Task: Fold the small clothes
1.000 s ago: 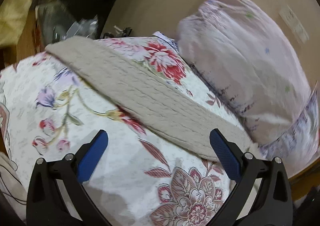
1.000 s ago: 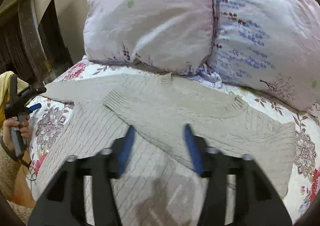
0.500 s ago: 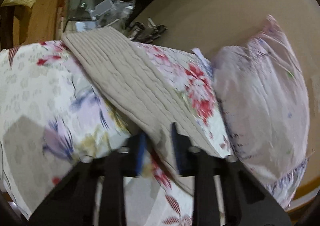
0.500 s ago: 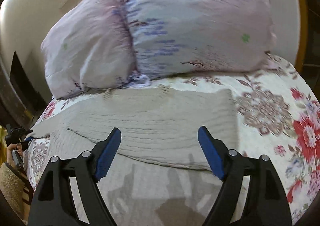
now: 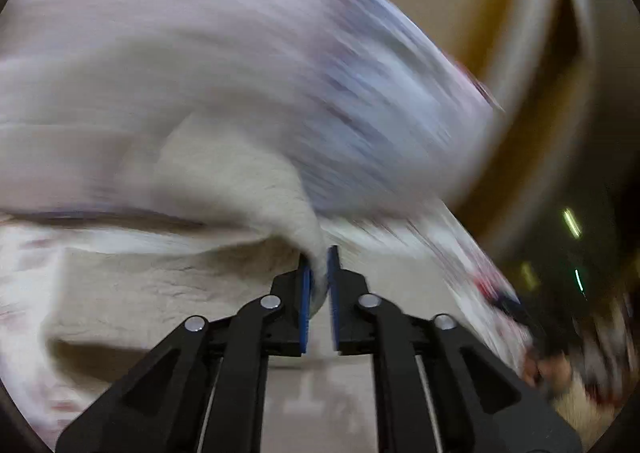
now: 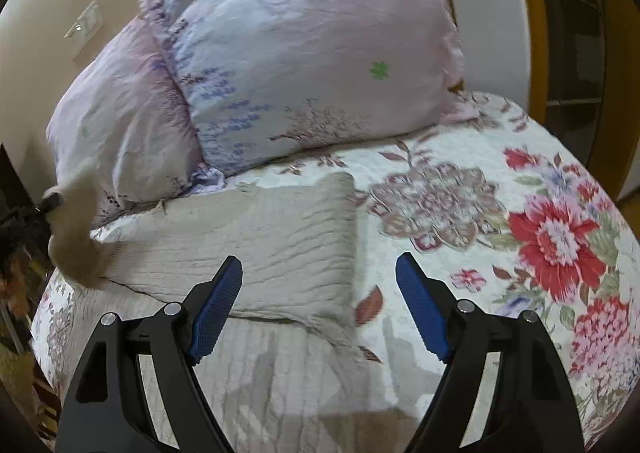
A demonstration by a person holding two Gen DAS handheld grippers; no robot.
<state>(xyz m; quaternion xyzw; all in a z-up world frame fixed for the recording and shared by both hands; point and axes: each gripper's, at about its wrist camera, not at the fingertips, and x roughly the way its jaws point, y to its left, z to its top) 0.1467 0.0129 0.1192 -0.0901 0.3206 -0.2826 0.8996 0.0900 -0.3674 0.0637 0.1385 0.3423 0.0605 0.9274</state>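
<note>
A beige knitted sweater (image 6: 280, 237) lies on the floral bedspread (image 6: 500, 213), with one sleeve folded across its body. My left gripper (image 5: 318, 273) is shut on the sweater's other sleeve (image 5: 240, 189) and holds it lifted; the left wrist view is heavily blurred. That raised sleeve (image 6: 76, 229) shows blurred at the left edge of the right wrist view. My right gripper (image 6: 320, 293) is open and empty, hovering just above the sweater's right edge.
Two pale lilac pillows (image 6: 304, 53) lean against the wall behind the sweater. The bed's right edge and a wooden door frame (image 6: 536, 33) are at the right. Dark furniture sits at the far left.
My left gripper has closed on the sleeve and swung it up and toward the sweater body. My right gripper has shifted right and come lower, staying open.
</note>
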